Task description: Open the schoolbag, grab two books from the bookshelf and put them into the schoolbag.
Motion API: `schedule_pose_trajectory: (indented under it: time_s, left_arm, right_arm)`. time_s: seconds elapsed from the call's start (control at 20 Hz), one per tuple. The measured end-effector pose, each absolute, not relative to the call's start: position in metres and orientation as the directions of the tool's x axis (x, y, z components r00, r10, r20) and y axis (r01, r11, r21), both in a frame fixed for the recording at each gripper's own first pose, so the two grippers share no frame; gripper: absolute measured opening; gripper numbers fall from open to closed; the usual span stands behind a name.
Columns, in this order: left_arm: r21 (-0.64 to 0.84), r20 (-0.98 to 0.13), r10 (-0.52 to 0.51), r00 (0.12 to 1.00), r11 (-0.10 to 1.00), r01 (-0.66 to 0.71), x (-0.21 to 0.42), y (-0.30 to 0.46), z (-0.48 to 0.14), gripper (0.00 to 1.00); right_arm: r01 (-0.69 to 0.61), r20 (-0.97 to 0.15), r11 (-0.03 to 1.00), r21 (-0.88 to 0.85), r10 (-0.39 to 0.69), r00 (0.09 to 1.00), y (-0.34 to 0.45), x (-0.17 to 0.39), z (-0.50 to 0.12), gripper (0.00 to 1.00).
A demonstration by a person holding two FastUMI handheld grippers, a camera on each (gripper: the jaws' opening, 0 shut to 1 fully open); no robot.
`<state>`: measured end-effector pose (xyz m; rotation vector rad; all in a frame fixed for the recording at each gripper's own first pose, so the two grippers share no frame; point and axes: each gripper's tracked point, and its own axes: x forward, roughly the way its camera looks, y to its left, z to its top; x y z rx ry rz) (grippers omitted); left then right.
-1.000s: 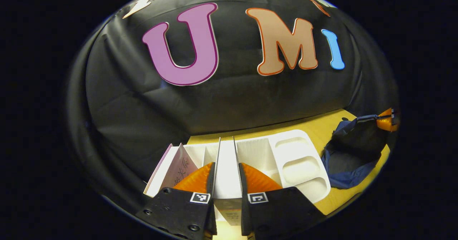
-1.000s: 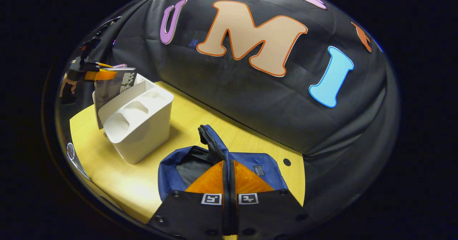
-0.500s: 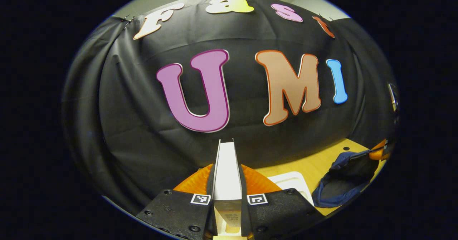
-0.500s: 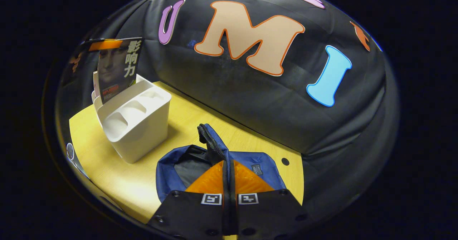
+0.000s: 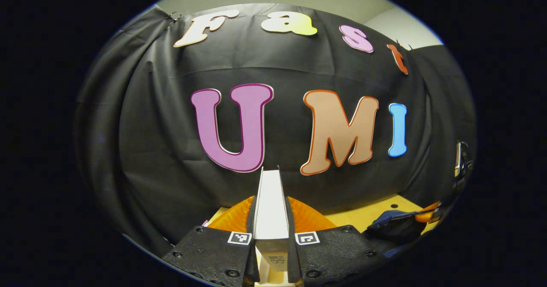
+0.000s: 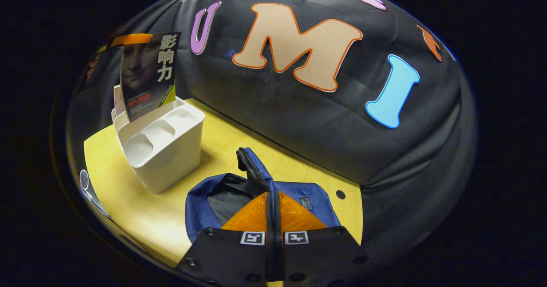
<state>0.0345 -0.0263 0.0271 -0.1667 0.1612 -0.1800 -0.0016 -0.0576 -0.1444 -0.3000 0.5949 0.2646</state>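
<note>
My left gripper [image 5: 270, 199] is shut on a book [image 5: 269, 188], seen edge-on and standing upright between the fingers. In the right gripper view that dark-covered book [image 6: 147, 81] hangs from the left gripper [image 6: 130, 40], its lower edge just above the back of the white bookshelf [image 6: 164, 150]. A pale pink book [image 6: 117, 101] still stands in the shelf behind it. The blue schoolbag [image 6: 256, 184] lies open on the yellow table [image 6: 282, 161], and my right gripper [image 6: 272, 195] is shut on the raised zipper edge of its opening. The schoolbag [image 5: 395, 227] also shows low at the right in the left gripper view.
The bookshelf's front has several round-cornered shallow compartments. A small dark hole [image 6: 340, 194] sits in the tabletop beside the bag. The black cloth wall runs close behind the table. Bare tabletop lies between shelf and bag.
My left gripper has risen with the book, drawing it up out of the bookshelf until the shelf dropped below its view. The right gripper and the bag have stayed put.
</note>
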Motion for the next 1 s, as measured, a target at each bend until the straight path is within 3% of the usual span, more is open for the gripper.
schedule_pose_trajectory:
  time_s: [0.25,0.55,1.0]
  left_arm:
    - [-0.335,-0.089,-0.248,0.965,0.919,0.206,0.024,-0.071,0.048,0.22]
    - [-0.619,-0.121,-0.362,0.924,0.755,0.215,0.001,-0.143,0.025,0.22]
    - [-0.74,-0.19,-0.428,0.884,0.654,0.157,-0.023,-0.217,-0.03,0.23]
  right_arm:
    - [-0.334,-0.574,0.923,-0.192,0.171,0.801,-0.063,-0.002,-0.146,0.03]
    - [-0.335,-0.561,0.928,-0.162,0.193,0.805,-0.066,-0.003,-0.143,0.03]
    - [-0.303,-0.523,0.946,-0.119,0.199,0.829,-0.073,0.01,-0.132,0.03]
